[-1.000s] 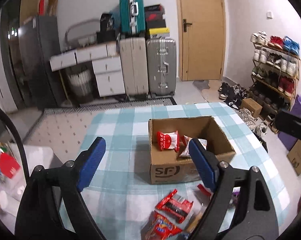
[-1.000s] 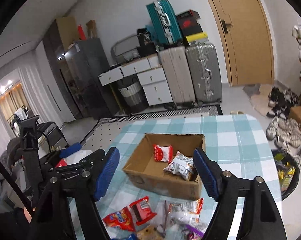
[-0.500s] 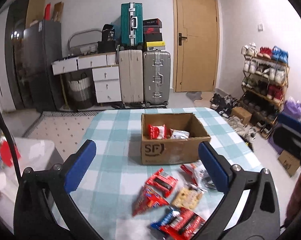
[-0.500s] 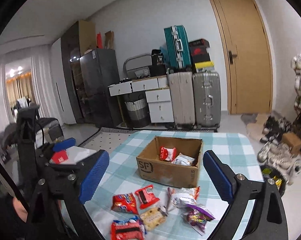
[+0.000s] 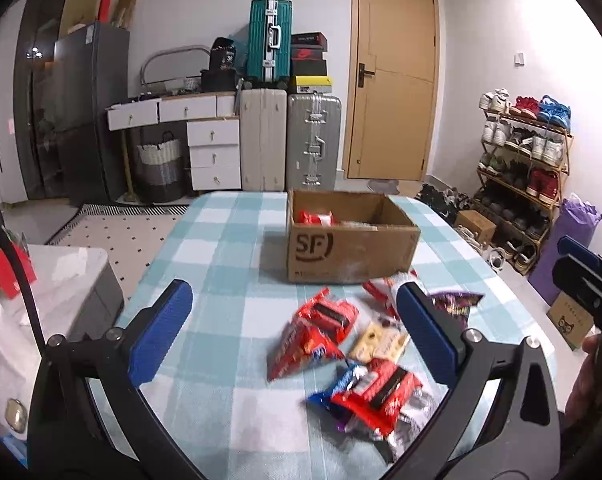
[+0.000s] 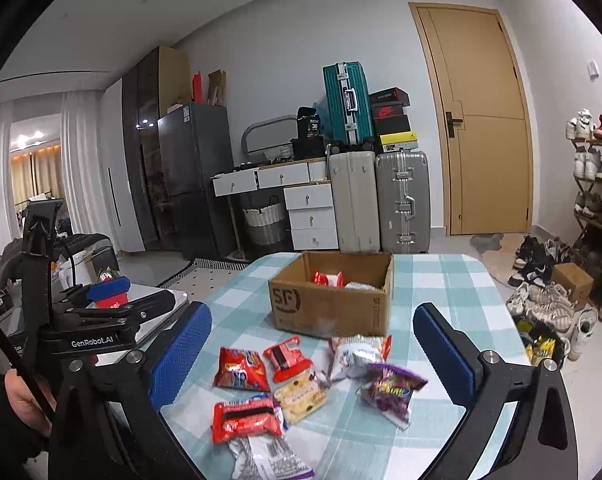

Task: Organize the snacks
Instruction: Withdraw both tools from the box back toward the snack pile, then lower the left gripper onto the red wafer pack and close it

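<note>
We hold both tools over the near end of the checked worktop (image 6: 441, 280), where the loose snacks lie. Our left gripper (image 5: 293, 332) stands wide open with nothing between its blue pads, and under it we see a red snack packet (image 5: 325, 316), a pale biscuit packet (image 5: 381, 342) and another red packet (image 5: 377, 394) (these are blurred, so we cannot read their print). Our right gripper (image 6: 313, 348) is still spreading its jaws, nearly at full width, and they grip nothing. Below it lie a red-and-blue packet (image 6: 240, 369), a silver packet (image 6: 355, 356) and a purple packet (image 6: 389, 390), all flat on the cloth and near one another. Just beyond the heap stands the open cardboard box (image 6: 329, 304), and inside it we make out a red-and-white packet (image 6: 328, 279) beside a silver one (image 6: 361, 286). At the left edge of the right view a hand (image 6: 25, 396) grasps the other tool.
</note>
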`<state>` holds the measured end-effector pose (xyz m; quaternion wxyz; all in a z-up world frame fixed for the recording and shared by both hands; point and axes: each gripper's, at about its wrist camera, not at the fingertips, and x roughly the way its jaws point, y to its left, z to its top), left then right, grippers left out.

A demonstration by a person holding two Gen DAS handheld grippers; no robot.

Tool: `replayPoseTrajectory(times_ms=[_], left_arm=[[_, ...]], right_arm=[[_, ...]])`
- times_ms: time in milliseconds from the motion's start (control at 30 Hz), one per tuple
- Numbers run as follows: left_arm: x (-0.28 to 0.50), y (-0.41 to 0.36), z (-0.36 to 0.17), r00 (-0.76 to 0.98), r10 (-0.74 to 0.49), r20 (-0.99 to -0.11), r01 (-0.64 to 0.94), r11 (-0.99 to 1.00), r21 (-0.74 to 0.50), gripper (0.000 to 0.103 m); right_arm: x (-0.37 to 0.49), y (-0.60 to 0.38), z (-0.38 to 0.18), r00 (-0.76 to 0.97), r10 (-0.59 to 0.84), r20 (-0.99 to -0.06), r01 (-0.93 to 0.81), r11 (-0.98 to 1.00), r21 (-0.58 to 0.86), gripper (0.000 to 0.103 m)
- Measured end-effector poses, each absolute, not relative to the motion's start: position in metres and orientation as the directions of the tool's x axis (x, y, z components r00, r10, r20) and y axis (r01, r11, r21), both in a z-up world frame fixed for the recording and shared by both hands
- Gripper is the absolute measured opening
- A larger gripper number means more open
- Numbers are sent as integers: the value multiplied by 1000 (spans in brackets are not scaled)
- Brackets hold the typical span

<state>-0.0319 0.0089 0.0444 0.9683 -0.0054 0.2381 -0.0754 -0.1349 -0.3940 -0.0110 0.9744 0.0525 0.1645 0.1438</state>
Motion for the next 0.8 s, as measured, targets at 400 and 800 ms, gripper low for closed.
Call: replayPoseTrajectory(times_ms=[400,800], left_arm=[[-38,-16,-27,828,-256,-499,284,959,-22,102],[-26,-42,-47,740,-380,-555,433,901,-39,102]], right_arm=[[-143,-406,-66,911,253,-324,-211,964,160,103],[-142,-421,-75,912,266,-313,-195,951,238,103]])
